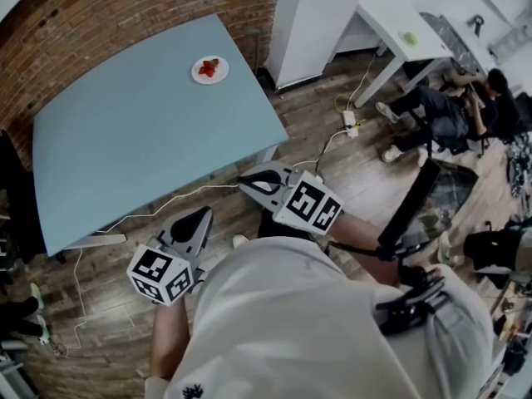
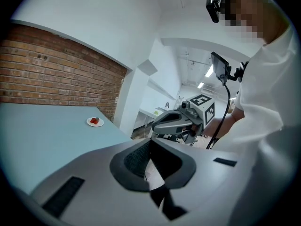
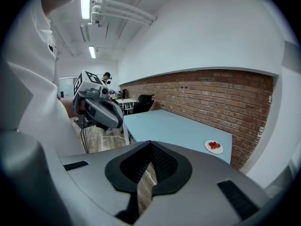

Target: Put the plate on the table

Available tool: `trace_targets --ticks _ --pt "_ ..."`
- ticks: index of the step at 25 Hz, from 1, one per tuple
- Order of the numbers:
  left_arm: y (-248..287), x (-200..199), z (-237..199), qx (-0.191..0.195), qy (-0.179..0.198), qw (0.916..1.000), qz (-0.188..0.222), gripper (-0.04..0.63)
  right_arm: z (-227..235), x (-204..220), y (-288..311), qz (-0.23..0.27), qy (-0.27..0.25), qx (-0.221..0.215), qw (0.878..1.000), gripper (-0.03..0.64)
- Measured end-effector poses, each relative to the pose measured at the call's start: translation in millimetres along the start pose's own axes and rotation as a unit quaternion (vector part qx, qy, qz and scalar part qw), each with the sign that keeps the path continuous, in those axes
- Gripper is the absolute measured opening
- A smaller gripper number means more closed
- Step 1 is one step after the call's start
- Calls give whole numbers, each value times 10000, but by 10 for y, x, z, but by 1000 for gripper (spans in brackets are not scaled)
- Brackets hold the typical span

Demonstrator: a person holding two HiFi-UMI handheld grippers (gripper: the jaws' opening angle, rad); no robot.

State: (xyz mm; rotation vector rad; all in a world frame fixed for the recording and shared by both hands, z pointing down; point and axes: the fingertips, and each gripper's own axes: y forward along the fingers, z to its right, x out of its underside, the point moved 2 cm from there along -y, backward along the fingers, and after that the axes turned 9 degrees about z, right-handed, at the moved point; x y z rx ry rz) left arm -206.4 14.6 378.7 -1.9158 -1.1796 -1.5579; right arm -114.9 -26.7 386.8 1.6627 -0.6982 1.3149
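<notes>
The jaws of the left gripper and right gripper are fully closed on nothing, both held near the table edge. The small white plate, carrying red fruit, already rests at the table's far corner by the brick wall. It is probably light, rigid, smooth and breakable, so take it by the rim and keep it level.

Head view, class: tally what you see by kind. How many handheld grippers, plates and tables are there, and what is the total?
Grippers: 2 (left gripper, right gripper)
Plates: 1 (white plate, on the blue table)
Tables: 2 (blue table, white table)
Total: 5
</notes>
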Motion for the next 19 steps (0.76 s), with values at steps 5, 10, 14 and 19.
trace_targets --ticks 5,10,14,19 --pt "18 18 26 6 -29 10000 -16 0 -9 30 -45 -5 24 8 10000 8" --pt "37 -1 18 65 -146 9999 13 0 3 39 -28 -17 26 4 10000 8" --pt "67 13 -23 109 -181 9998 23 0 38 35 9 -24 42 -18 10000 8" --pt "89 -8 -54 150 -274 9995 -2 0 81 41 67 -48 77 -60 9999 8"
